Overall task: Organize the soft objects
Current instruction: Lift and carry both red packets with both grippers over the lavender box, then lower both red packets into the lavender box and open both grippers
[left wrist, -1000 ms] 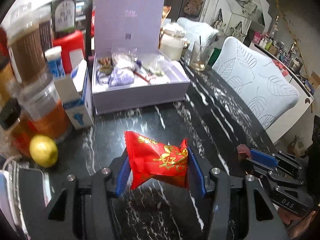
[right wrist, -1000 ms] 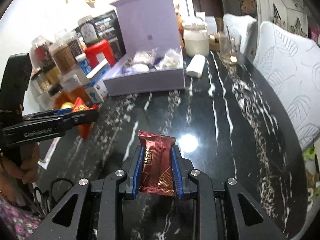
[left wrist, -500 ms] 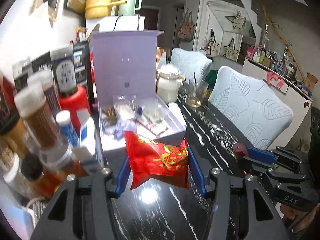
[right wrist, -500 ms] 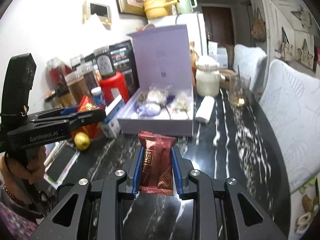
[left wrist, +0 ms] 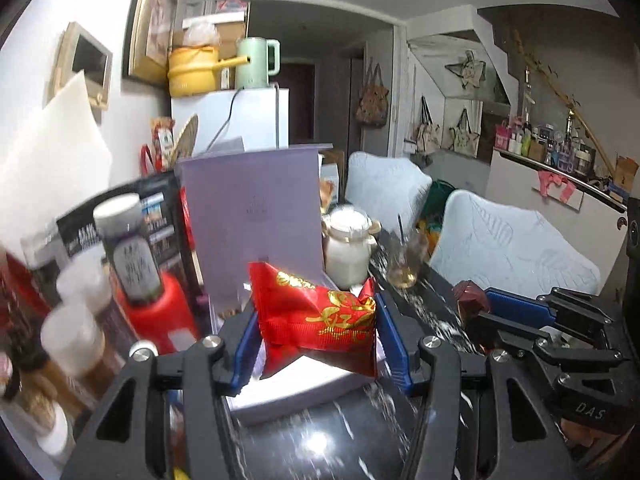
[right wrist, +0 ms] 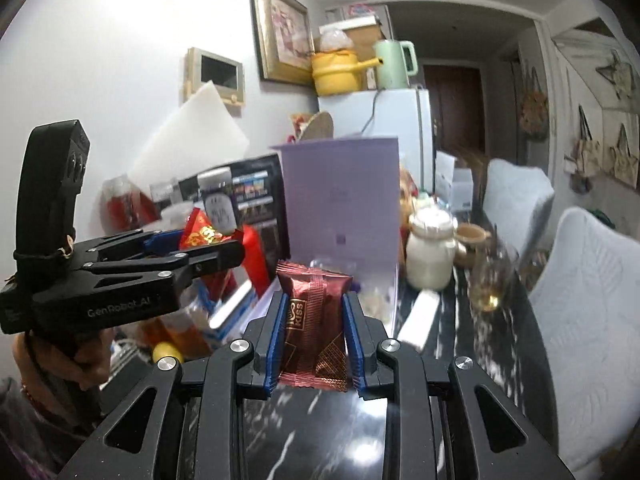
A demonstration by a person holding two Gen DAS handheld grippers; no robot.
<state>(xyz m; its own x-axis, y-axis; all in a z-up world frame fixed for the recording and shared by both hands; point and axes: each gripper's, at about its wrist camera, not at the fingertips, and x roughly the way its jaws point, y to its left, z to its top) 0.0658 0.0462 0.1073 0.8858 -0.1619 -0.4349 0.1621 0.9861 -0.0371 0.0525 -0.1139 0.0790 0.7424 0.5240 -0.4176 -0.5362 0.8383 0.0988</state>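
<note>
Left gripper (left wrist: 316, 332): clamped on the red snack packet (left wrist: 316, 320), which is held above the black marble table (left wrist: 320, 440).
Lilac box (left wrist: 256, 216): seen behind the packet, lid upright.
Right gripper (right wrist: 314, 332): closed on the brown Kiss packet (right wrist: 314, 320), held upright before the box.

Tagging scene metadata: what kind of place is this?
Most likely a lived-in home dining or kitchen area: a small white fridge with a yellow pot on top, a framed picture on the wall, and padded chairs at a black marble table.
</note>
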